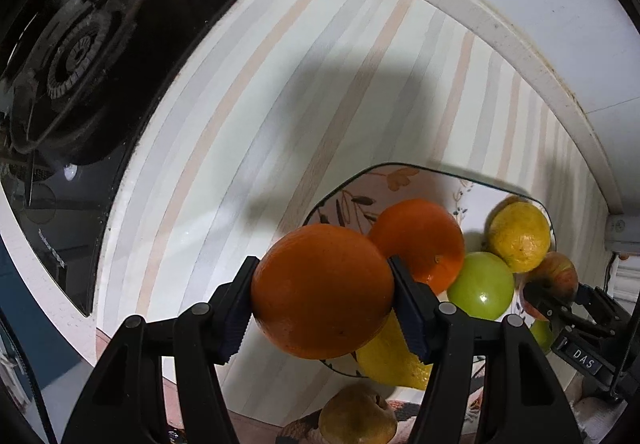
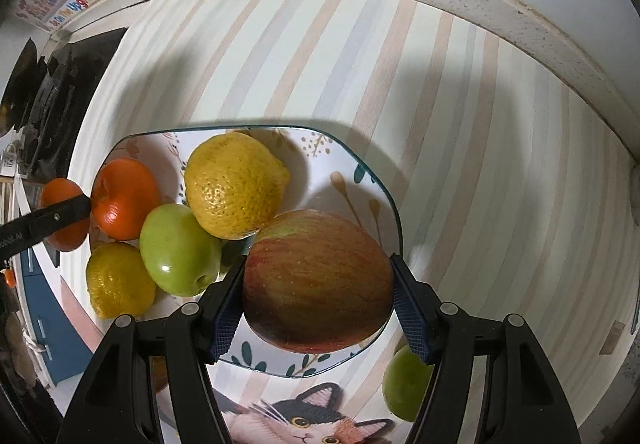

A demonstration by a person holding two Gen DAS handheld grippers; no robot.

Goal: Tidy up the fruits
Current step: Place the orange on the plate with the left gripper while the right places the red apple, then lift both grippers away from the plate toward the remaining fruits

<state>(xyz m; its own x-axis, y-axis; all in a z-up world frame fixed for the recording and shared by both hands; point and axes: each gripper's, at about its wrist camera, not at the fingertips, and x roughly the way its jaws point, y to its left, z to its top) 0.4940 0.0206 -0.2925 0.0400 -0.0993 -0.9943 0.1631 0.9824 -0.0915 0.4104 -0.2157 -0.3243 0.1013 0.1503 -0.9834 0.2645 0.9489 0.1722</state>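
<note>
we look straight down from both wrist cameras, close above the patterned plate (image 1: pixel 348 199). the left view sits over the plate's stove-side edge; the right view hangs over the plate (image 2: pixel 380 179) itself. both share the plate, its fruit and the striped counter (image 2: pixel 360 55) around it.

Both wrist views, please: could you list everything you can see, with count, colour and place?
plate: one, white with leaf pattern, on the striped counter
oranges: two; one on the plate, one held above its left edge
lemons: two, yellow; and, on the plate
green apples: two; one on the plate, one on the counter
red-green apple: one, held over the plate
pear: one, yellow-brown, off the plate
stove burner: one, black, far left
left tongs: shut on orange
right tongs: shut on red-green apple
</note>
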